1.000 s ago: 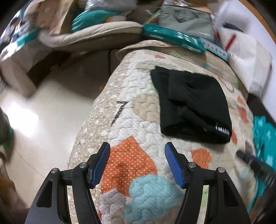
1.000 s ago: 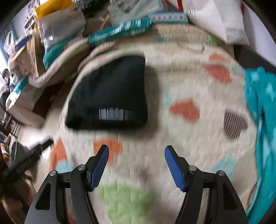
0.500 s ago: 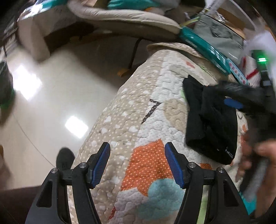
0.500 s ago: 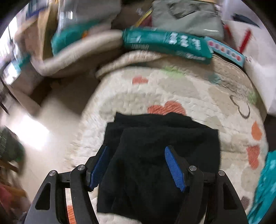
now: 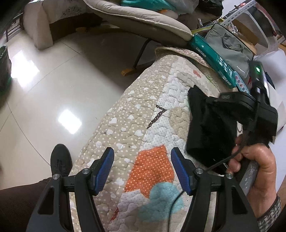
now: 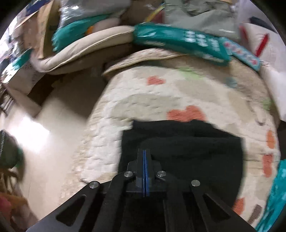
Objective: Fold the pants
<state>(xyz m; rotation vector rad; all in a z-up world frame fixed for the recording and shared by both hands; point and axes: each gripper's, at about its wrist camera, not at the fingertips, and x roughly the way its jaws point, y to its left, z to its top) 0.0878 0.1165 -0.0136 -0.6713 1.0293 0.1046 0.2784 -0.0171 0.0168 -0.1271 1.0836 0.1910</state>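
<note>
The black pants [image 5: 205, 128] lie folded in a compact rectangle on a quilted patchwork cover [image 5: 153, 116]. My left gripper [image 5: 141, 169] is open and empty, over an orange patch near the cover's front edge, left of the pants. In the right wrist view the pants [image 6: 187, 148] fill the lower middle. My right gripper [image 6: 144, 160] is above them with its blue pads pressed together; no cloth shows between the pads. Its body shows in the left wrist view [image 5: 250, 110], held by a hand over the pants.
A teal box [image 5: 212, 58] and a grey bag [image 5: 230, 46] lie at the cover's far end. A beige cushioned chair [image 5: 139, 16] stands beyond. Shiny tiled floor [image 5: 53, 89] drops off to the left, with a black shoe [image 5: 59, 160] beside the cover.
My right gripper has closed from open and moved in over the folded pants. The left gripper has swung left, toward the floor side, still open.
</note>
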